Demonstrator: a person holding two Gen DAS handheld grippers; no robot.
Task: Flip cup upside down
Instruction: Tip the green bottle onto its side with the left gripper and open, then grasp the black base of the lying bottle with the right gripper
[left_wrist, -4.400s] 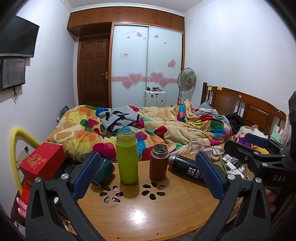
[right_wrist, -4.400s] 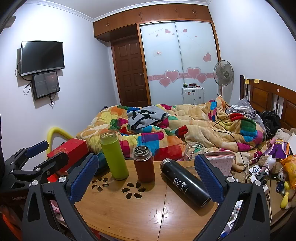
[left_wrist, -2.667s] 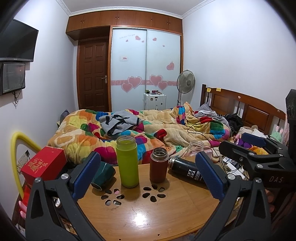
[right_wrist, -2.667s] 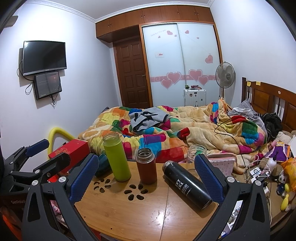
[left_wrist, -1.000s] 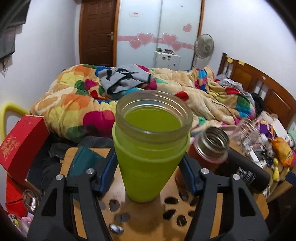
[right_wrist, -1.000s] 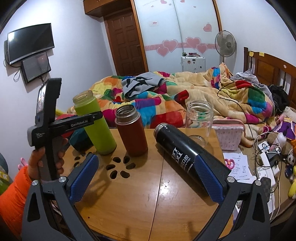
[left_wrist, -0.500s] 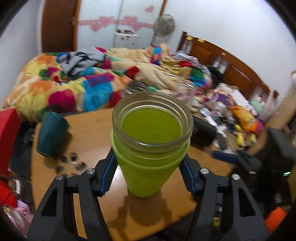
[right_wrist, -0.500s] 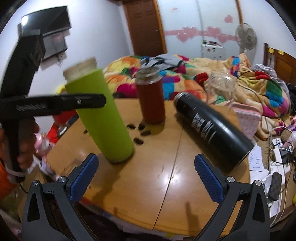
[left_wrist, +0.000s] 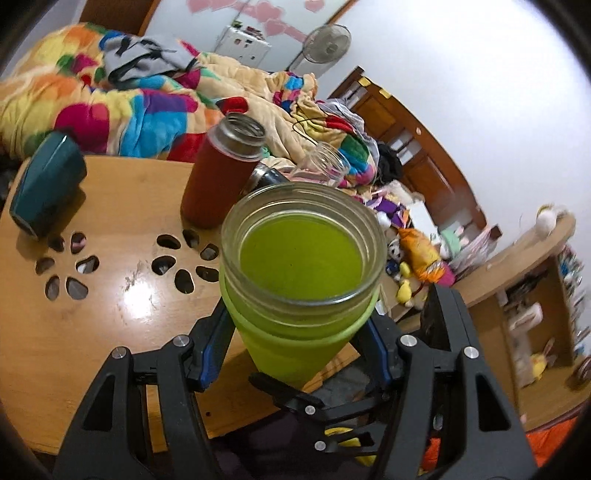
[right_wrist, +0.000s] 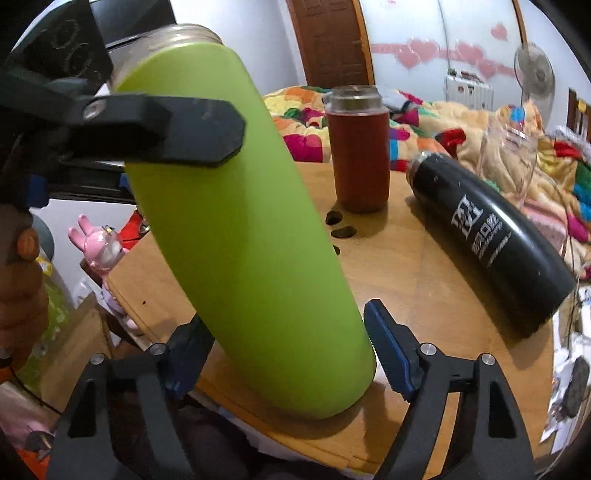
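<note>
The green cup (left_wrist: 299, 280), a tall lime bottle with a clear open rim, is held upright with its mouth up by my left gripper (left_wrist: 295, 347), shut on its upper part. In the right wrist view the green cup (right_wrist: 243, 229) leans with its top to the left, near the table's front edge. My right gripper (right_wrist: 284, 362) has its blue pads on both sides of the cup's lower end and looks closed on it. The left gripper's finger (right_wrist: 155, 125) crosses the cup near its neck.
On the round wooden table (left_wrist: 110, 295) stand a red-brown flask (left_wrist: 221, 181) and a clear glass jar (left_wrist: 325, 166). A black bottle (right_wrist: 491, 240) lies on its side. A dark teal cup (left_wrist: 44, 188) lies at the far left. A bed with a colourful quilt (left_wrist: 110, 107) is behind.
The left gripper has carried the green cup toward the table's front edge. The right gripper, open and apart half a second ago, has closed around the cup's lower end.
</note>
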